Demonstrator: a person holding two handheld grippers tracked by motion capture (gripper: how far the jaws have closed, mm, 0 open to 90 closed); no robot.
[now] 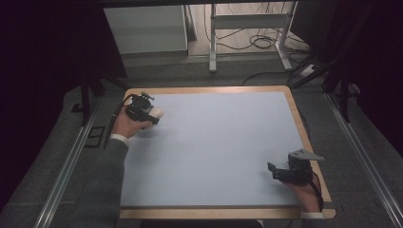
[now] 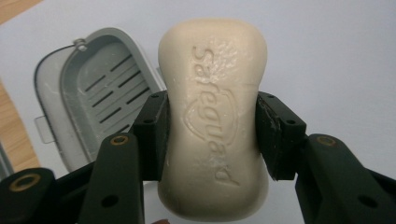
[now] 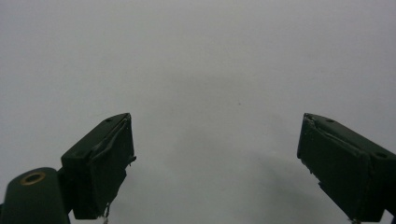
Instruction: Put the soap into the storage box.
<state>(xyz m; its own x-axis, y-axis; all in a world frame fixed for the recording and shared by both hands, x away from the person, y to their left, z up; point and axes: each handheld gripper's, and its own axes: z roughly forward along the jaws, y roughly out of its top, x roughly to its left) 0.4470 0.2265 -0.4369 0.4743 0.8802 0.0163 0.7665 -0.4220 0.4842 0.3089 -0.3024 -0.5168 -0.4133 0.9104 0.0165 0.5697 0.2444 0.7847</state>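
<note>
The left claw point(image 2: 211, 135) is clamping a cream soap bar point(image 2: 212, 116) across its narrow waist, the bar's long axis running straight out along the jaws, above the far left of the tabletop point(image 1: 214, 142). The open grey soap dish point(image 2: 93, 93) is lying just beside and below the bar, partly hidden by the jaws. The right claw point(image 3: 215, 158) is resting spread and empty, well apart.
</note>
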